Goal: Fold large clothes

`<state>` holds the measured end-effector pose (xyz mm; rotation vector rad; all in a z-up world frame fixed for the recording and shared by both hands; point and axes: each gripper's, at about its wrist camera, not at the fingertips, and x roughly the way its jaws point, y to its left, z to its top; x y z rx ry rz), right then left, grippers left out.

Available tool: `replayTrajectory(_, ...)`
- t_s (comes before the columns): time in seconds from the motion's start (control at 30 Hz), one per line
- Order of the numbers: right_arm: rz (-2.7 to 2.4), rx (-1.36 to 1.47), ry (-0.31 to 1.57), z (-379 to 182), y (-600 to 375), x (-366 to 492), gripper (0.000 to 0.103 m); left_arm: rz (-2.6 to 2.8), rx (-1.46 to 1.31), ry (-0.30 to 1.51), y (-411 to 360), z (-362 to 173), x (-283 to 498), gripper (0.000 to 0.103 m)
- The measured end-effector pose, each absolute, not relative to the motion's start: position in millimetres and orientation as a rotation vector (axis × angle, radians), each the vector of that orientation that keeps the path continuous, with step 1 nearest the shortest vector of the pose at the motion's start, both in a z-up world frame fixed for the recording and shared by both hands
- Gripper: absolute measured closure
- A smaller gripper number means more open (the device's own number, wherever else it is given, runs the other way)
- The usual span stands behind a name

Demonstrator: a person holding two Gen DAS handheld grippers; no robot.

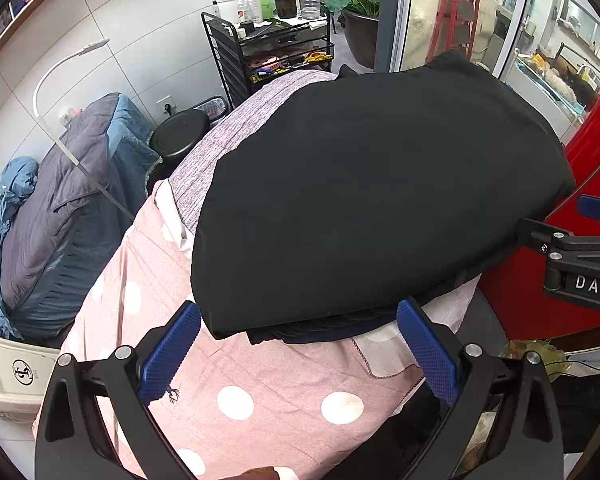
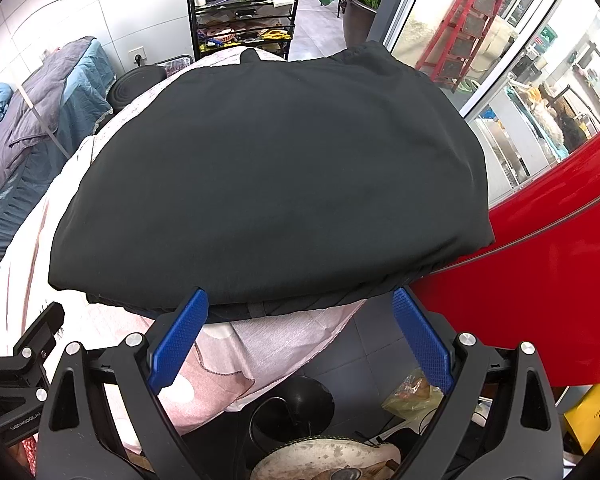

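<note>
Black garment point(image 1: 372, 200): underlying folded layers concealed by the top panel, only thin edges showing at the near hem; far end drops behind its own bulk. Pink spotted sheet point(image 1: 260, 380): mostly covered by the garment, cut off at the lower edge. Right gripper point(image 1: 580, 240) in the left wrist view: cropped by the right edge, fingertips partly out of sight. Cart point(image 2: 240, 20): shelf contents too small to identify; bottles cropped at the top. Items under the right gripper point(image 2: 300, 344): screened by its frame, indistinct.
</note>
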<state>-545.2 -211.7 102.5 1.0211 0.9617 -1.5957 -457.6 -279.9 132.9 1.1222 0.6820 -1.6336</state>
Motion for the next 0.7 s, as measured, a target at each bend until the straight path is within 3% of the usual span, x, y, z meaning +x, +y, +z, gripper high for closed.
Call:
replayTrajectory(0.43,-1.592,1.020,0.964,100,-211,-543,0.011,-1.655,1.114,0.679,-274,134,-456,0.006)
replayTrajectory(0.7,-1.591,1.016,0.967,99,-215,-542,0.011,-1.743,0.953,0.645,-264,147,-449,0.006)
